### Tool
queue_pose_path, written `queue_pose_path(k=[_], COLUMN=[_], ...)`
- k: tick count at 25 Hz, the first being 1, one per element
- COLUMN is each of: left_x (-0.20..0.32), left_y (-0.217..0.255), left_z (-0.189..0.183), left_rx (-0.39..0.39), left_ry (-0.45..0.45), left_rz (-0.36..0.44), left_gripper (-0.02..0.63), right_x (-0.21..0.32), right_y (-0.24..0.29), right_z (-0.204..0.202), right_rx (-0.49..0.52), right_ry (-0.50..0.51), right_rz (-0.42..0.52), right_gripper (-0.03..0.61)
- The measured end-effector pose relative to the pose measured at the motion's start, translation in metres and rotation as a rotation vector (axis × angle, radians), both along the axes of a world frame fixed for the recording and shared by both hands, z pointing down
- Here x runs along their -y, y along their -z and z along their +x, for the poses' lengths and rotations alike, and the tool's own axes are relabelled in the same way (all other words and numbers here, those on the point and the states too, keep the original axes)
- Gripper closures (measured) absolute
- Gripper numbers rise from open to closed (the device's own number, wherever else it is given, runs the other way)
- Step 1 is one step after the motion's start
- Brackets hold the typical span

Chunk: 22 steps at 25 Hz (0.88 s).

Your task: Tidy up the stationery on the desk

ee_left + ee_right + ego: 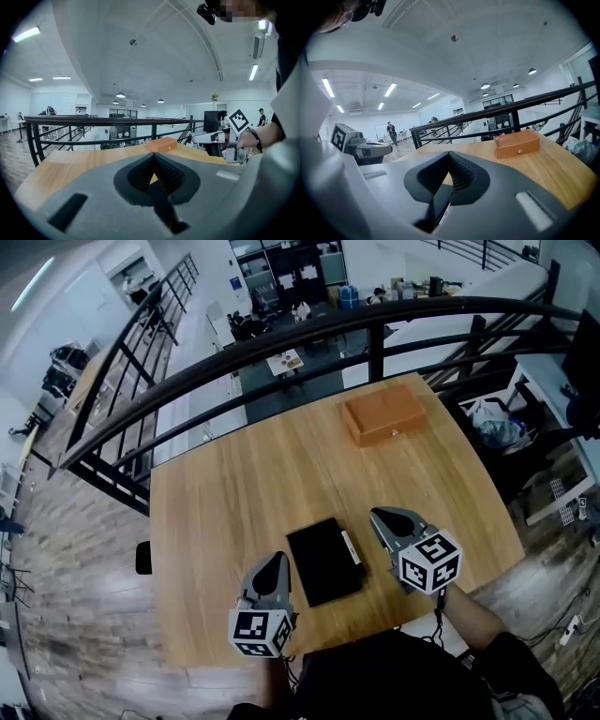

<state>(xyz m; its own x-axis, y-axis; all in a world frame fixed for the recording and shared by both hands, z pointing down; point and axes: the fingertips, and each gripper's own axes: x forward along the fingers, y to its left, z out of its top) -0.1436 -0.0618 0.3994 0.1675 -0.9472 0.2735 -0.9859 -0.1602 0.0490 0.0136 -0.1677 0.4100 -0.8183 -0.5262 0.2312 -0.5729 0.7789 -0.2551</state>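
Black, flat case is lying between the left gripper and the right gripper, both holding their jaws together, empty. It is looking stiff and light, best gripped at an edge.

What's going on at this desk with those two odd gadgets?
A person holds a gripper in each hand, low over the near edge of a wooden desk. The left gripper and the right gripper sit on either side of a flat black item, which has a pen lying along its right edge. Both grippers are shut and hold nothing. A brown box sits at the far side of the desk.
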Motion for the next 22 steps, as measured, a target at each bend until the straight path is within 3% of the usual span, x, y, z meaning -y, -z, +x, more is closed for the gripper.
queue_pose_path(k=[22], left_x=[-0.007], left_y=[-0.001], left_z=[-0.008], left_rx=[-0.007], left_ry=[0.019], left_rz=[0.014], left_gripper=[0.617], right_x=[-0.011], right_y=[0.012], right_z=[-0.002], right_rx=[-0.044], right_ry=[0.016], right_rz=[0.040], right_gripper=[0.568])
